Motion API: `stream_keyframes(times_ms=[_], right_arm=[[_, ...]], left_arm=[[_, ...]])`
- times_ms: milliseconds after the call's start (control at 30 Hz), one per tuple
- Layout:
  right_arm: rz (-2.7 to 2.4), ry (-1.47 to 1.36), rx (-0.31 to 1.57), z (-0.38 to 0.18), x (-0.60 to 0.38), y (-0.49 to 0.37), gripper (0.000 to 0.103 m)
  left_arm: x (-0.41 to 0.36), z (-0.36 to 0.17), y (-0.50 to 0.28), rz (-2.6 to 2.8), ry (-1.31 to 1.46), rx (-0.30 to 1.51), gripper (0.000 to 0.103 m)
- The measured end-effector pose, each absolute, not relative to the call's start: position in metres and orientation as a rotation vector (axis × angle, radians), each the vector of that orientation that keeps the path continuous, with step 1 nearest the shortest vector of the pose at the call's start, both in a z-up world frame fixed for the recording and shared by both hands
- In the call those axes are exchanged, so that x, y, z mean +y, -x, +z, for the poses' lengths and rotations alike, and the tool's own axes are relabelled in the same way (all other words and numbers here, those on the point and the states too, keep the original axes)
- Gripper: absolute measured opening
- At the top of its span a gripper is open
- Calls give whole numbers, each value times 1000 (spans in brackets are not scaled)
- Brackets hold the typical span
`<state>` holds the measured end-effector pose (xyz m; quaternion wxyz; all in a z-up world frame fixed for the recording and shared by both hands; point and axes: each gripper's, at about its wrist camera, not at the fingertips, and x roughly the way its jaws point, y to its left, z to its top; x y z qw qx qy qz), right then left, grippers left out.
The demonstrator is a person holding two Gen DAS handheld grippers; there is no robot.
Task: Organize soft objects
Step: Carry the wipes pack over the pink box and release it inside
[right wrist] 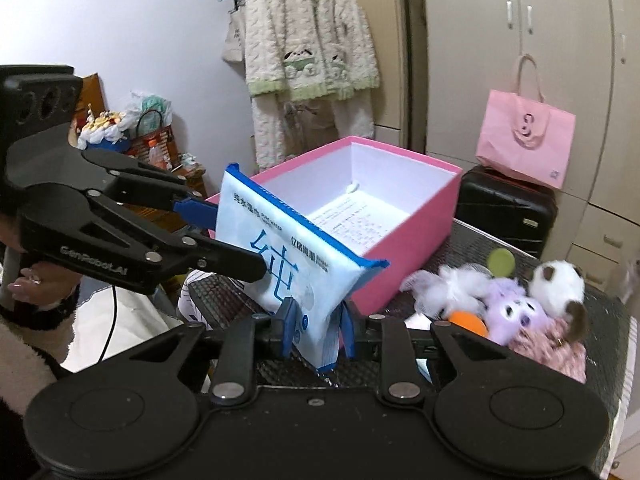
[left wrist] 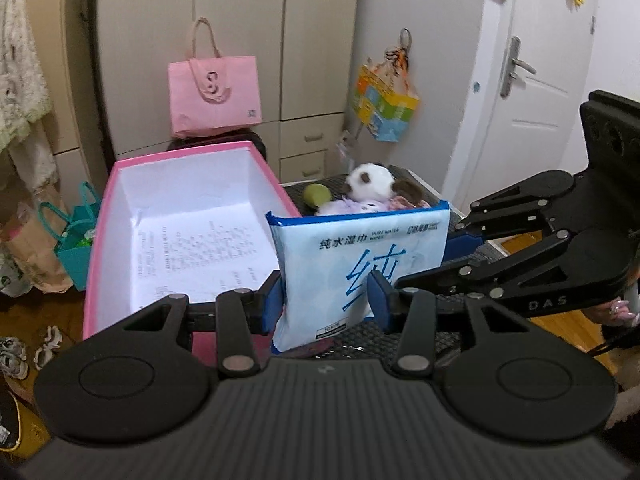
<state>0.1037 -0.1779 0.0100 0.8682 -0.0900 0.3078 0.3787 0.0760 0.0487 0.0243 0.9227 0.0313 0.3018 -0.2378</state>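
Wipes pack [left wrist: 360, 272] hangs in the air just beside the pink box [left wrist: 180, 216], held from two sides. Left gripper [left wrist: 326, 304] squeezes its lower part with both blue fingers, and right gripper [right wrist: 316, 330] pinches its other end. Soft toys [right wrist: 532, 304] lie in a heap on the black table [right wrist: 608, 320], near the box

The wipes pack [left wrist: 360, 264] hides the right gripper's [left wrist: 450, 256] tips and some plush toys [left wrist: 370, 194]
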Motion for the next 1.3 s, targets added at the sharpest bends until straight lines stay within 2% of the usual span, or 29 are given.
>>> stream_keyframes(times_ms=[467,1033,1133,1300], right_arm=[[789,274,608,18,-118,-163,28],[716,405,706,-20,-68,-285,28],[729,422,701,-21,-66,-288,29],[680,412,712,-23,-68,-285,40]], left_arm=[[93,26,-133,-418,-44,572,44],[114,-19,-268,-366,9,768,45],[115,-22,-275,-331,20,815,50],[113,-21,-269,-280,-22,794,62]])
